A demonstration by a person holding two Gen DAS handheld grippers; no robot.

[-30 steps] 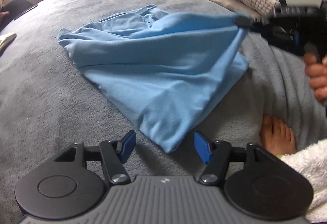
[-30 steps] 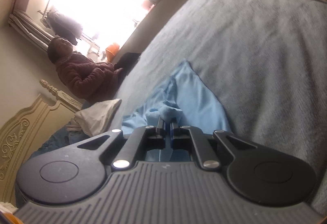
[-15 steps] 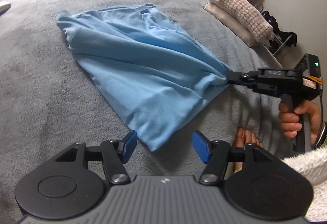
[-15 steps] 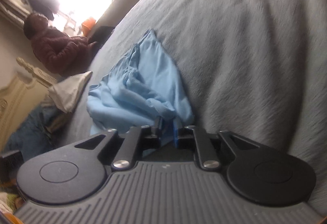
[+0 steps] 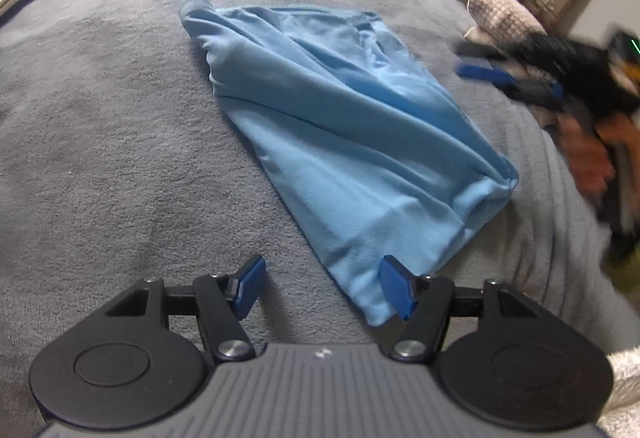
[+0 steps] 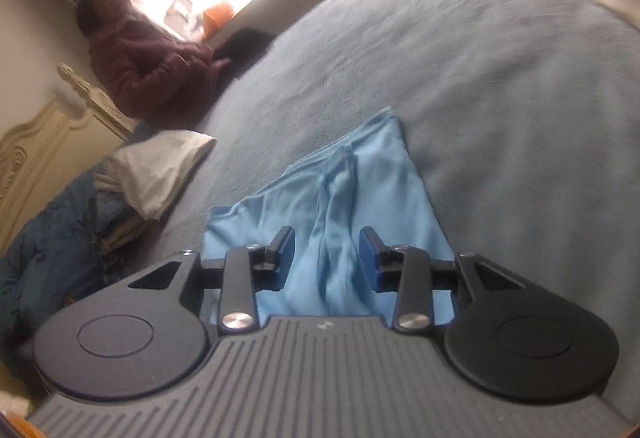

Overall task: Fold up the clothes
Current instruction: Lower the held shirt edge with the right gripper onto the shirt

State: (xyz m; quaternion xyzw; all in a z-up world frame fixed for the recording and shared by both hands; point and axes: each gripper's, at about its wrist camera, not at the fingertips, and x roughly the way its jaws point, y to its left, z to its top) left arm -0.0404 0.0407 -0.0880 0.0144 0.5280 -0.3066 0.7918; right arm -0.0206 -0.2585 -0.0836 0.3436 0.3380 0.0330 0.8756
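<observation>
The blue garment [image 5: 340, 142] lies loosely bunched on the bed [image 5: 100, 158], unfolded neatly; both hand-held grippers, left [image 5: 320, 288] and right [image 6: 326, 258], gape empty.

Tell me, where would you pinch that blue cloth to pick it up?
Probably the pointed near corner of the blue cloth, coming low from the open left gripper. That corner lies flat as a thin edge on the grey blanket, beside one blue pad.

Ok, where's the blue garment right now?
The blue garment lies crumpled on the grey blanket, its near corner by the open left gripper; the open right gripper hovers over its other end.
</observation>
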